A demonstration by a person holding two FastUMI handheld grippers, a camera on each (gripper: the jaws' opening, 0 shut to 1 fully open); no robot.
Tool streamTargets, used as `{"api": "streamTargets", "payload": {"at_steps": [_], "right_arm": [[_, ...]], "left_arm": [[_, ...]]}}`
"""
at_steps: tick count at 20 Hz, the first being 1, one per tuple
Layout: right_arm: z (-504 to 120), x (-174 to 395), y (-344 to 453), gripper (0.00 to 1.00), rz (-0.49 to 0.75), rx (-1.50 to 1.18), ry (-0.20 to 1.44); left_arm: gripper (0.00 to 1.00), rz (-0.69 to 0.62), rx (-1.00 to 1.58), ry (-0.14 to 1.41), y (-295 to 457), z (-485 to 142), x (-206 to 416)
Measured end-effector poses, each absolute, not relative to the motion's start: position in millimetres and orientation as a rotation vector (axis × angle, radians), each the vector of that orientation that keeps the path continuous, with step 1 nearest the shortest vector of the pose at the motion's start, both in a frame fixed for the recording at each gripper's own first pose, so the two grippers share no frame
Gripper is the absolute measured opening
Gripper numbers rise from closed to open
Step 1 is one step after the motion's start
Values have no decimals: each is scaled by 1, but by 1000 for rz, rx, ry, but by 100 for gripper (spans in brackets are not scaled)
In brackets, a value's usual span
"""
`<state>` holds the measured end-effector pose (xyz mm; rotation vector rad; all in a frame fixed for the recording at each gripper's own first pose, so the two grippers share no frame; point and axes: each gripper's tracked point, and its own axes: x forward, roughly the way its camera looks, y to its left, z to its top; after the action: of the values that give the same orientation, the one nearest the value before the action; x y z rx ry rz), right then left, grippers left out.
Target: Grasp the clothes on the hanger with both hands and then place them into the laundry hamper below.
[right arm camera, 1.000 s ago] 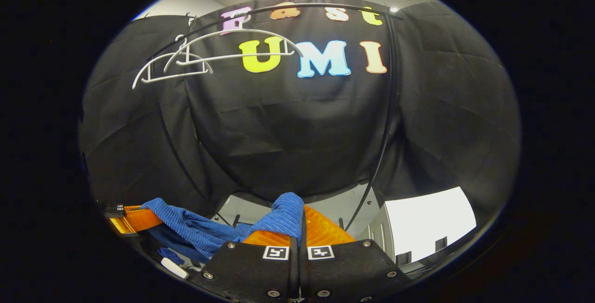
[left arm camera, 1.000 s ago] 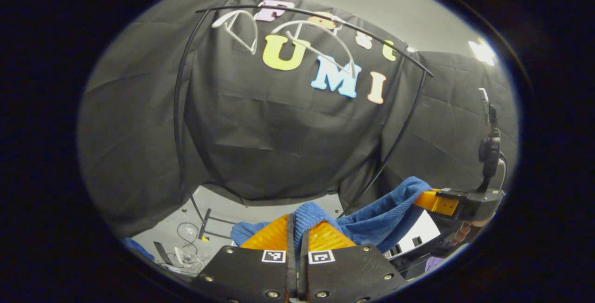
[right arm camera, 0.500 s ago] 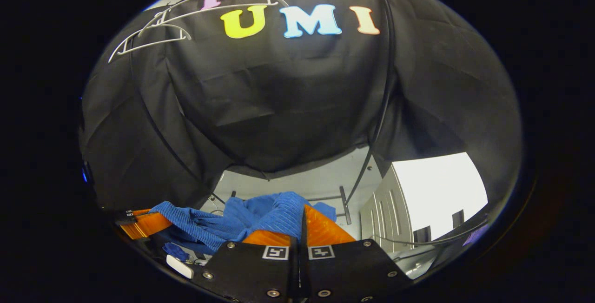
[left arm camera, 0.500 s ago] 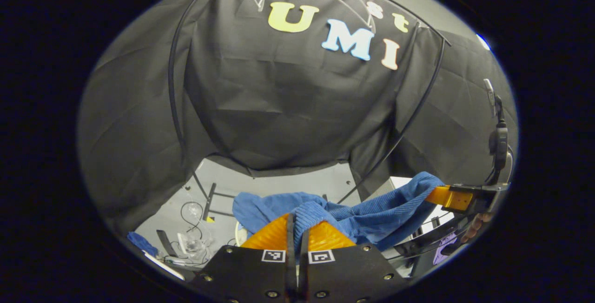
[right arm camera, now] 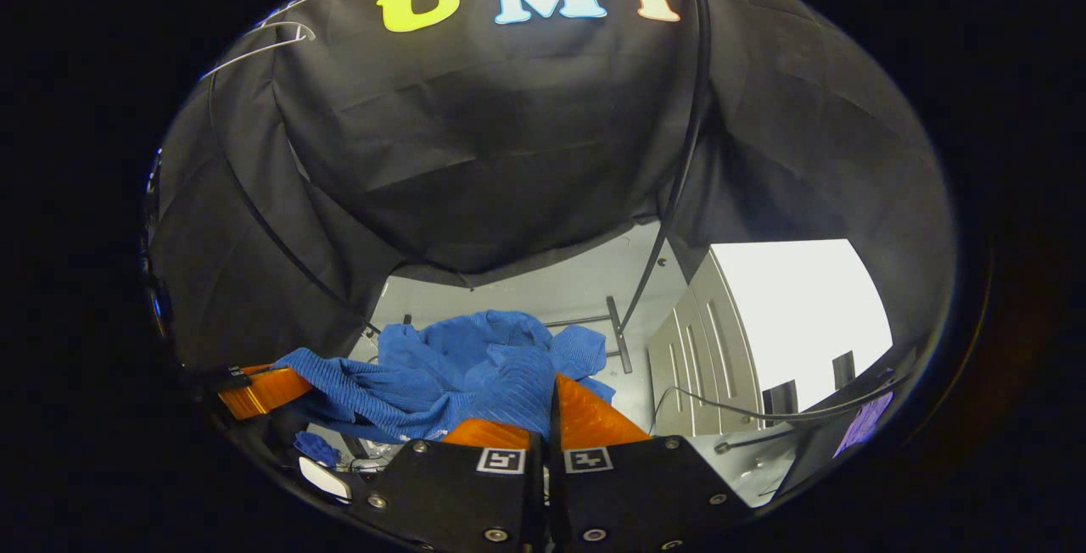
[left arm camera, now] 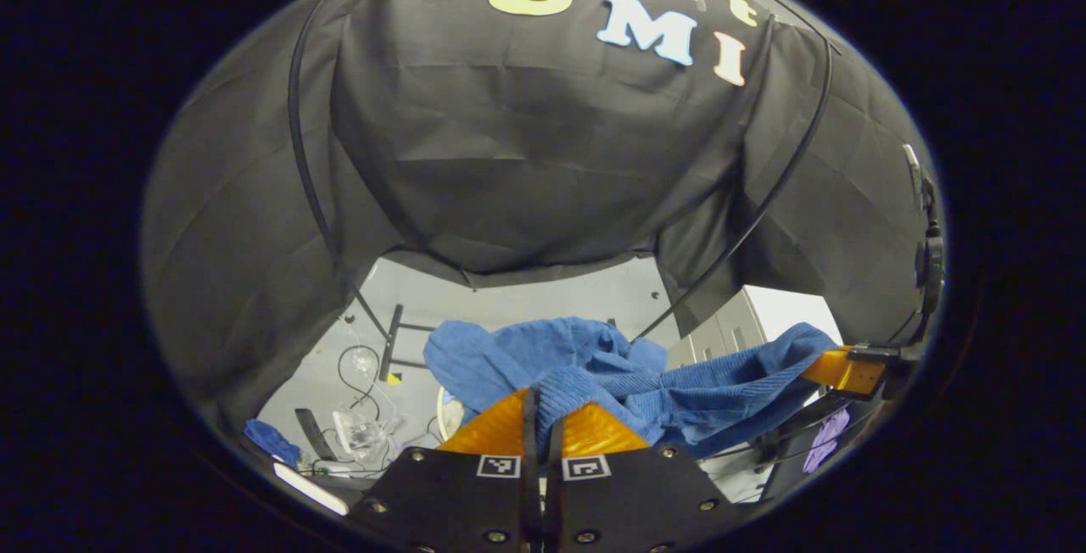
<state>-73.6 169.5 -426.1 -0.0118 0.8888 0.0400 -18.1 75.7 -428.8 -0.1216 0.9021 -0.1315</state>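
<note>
A blue ribbed garment (left arm camera: pixel 679 383) hangs stretched between my two grippers, off the hangers, and its loose part bunches below (right arm camera: pixel 458 349). My left gripper (left arm camera: pixel 543 396) is shut on one bunched edge of it. My right gripper (right arm camera: pixel 551 388) is shut on the other edge. In the left gripper view the right gripper (left arm camera: pixel 836 369) pinches the cloth at the far right; in the right gripper view the left gripper (right arm camera: pixel 263 390) holds it at the lower left. White hangers (right arm camera: pixel 263 36) hang bare on the rail at the top left. A pale curved rim (left arm camera: pixel 443 413) peeks out under the cloth; I cannot tell whether it is the hamper.
Thin black rack poles (left arm camera: pixel 747 222) curve down in front of the cloth wall. A white cabinet (right arm camera: pixel 764 324) stands at the right. Cables and a clear plastic item (left arm camera: pixel 356 430) lie on the grey floor, with a small blue scrap (left arm camera: pixel 270 441) near them.
Both grippers have come down with the garment. The hangers have slid to the top edge, more floor shows, and more of the blue cloth bunches below.
</note>
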Motion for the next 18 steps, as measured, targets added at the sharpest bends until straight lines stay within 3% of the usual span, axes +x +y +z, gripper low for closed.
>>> {"api": "streamTargets", "payload": {"at_steps": [10,11,12,13,17,18], "right_arm": [[-446,-79,175,10,64,18,955],[-446,-79,177,6,65,25,958],[-443,-79,178,14,68,29,959],[-439,-79,182,24,76,36,962],[-419,-73,177,96,47,35,926],[-412,-71,173,97,39,28,910]], "left_arm": [[6,-64,-152,1000,91,-465,-21],[2,-51,-168,1016,93,-468,-20],[11,-39,-183,1029,96,-470,-25],[28,-38,-201,1038,95,-471,-28],[96,-2,-163,1024,108,-465,-30],[96,1,-152,1014,111,-462,-30]]}}
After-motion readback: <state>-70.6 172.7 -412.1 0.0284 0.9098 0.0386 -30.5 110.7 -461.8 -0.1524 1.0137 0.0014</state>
